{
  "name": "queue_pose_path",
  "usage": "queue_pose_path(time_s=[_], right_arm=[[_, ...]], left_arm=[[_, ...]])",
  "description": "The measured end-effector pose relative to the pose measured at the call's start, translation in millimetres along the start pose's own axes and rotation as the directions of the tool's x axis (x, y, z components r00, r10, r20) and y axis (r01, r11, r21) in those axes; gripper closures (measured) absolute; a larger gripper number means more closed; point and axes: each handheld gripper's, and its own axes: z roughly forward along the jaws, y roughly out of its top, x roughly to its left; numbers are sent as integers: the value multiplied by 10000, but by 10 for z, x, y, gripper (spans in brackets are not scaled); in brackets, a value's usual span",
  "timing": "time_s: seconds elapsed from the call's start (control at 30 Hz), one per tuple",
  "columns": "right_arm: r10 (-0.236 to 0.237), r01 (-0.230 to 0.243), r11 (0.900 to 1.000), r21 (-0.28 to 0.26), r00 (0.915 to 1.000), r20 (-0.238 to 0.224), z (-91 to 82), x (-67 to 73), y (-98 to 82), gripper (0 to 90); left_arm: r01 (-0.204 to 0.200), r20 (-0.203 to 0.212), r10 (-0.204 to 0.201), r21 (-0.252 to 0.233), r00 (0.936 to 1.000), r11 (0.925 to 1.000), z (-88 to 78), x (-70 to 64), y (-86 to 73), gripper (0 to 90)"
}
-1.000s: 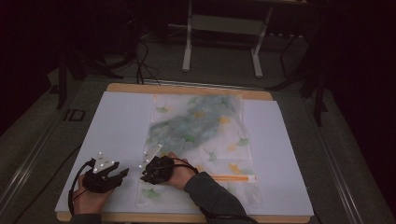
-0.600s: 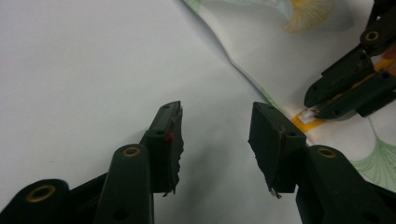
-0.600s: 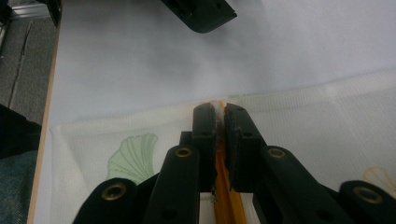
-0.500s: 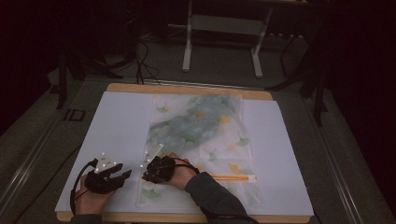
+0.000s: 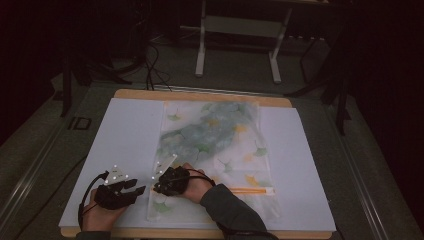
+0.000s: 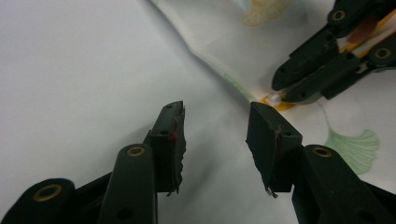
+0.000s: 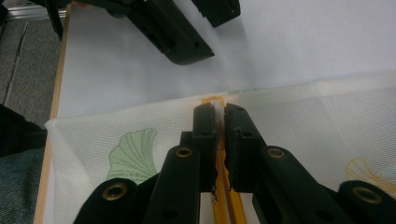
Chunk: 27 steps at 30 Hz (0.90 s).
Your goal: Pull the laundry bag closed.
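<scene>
Clenching the orange zipper strip (image 7: 219, 184), the right tool (image 7: 220, 110) grips a light, floppy mesh bag (image 5: 212, 145) at its stiffest edge (lower frame), left tool (image 6: 215, 122) released.

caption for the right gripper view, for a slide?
Right gripper shut on the orange zipper strip of a leaf-print mesh bag; left gripper open beyond.
</scene>
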Motion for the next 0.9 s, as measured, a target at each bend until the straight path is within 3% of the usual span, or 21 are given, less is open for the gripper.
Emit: queue_pose_path(time_s=[0.27,0.53,0.9], right_arm=[[-42,42,10000,-40,9999,114,-6,8,6,835],[-133,137,9998,-123,9996,259,-32,8,9,837],[-276,283,9994,-195,9990,355,-110,39,37,837]], left_arm=[[173,732,-181,111,9972,9998,-9,-55,19,548],[293,1432,-345,385,9891,9988,78,-117,40,523],[592,1965,-765,924,9775,9940,266,-112,55,545]])
